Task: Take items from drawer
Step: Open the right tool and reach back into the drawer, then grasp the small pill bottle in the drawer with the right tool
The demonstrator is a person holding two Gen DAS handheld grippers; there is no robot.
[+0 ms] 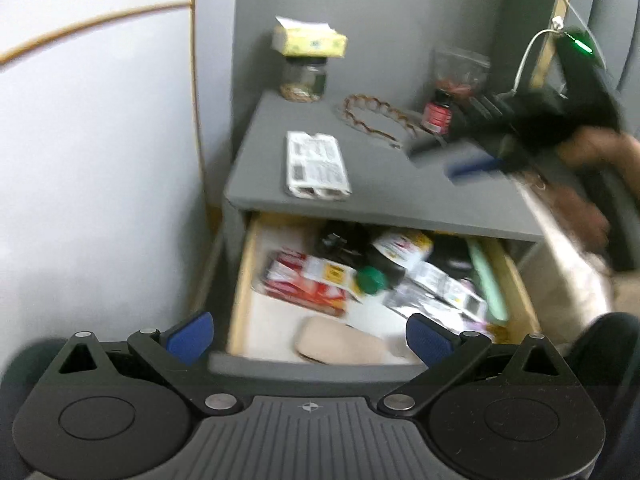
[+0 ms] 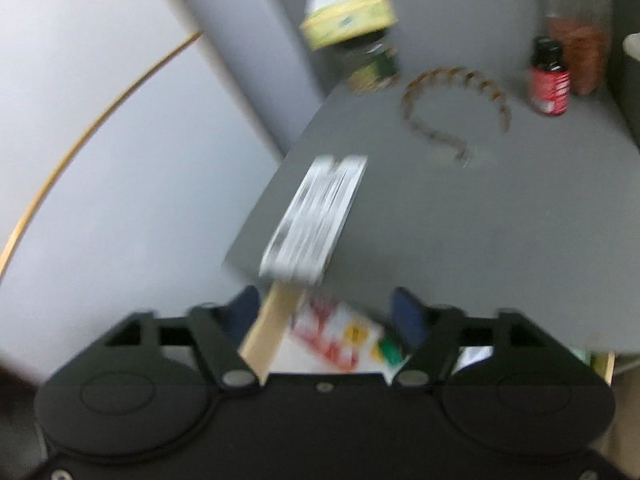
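Note:
The grey nightstand's drawer [image 1: 244, 280] stands open, holding a red and white packet [image 1: 308, 284], a green-capped bottle [image 1: 374, 278], a beige case [image 1: 340, 346], a mint flat item [image 1: 488, 280] and papers. My left gripper [image 1: 306, 338] is open and empty, in front of the drawer's near edge. My right gripper [image 2: 326, 314] is open and empty above the nightstand top; in the left wrist view it [image 1: 452, 156] hovers over the top's right side. A white printed packet [image 1: 316, 164] lies on the top, also in the right wrist view [image 2: 316, 216].
On the nightstand top [image 1: 400, 192]: a jar [image 1: 302, 76] with a yellow box [image 1: 310, 40] on it, a brown headband [image 1: 372, 118], a small red-labelled bottle [image 1: 438, 112] and a clear bag [image 1: 460, 72]. A white wall [image 1: 100, 160] is at left. A cable [image 1: 528, 52] hangs at right.

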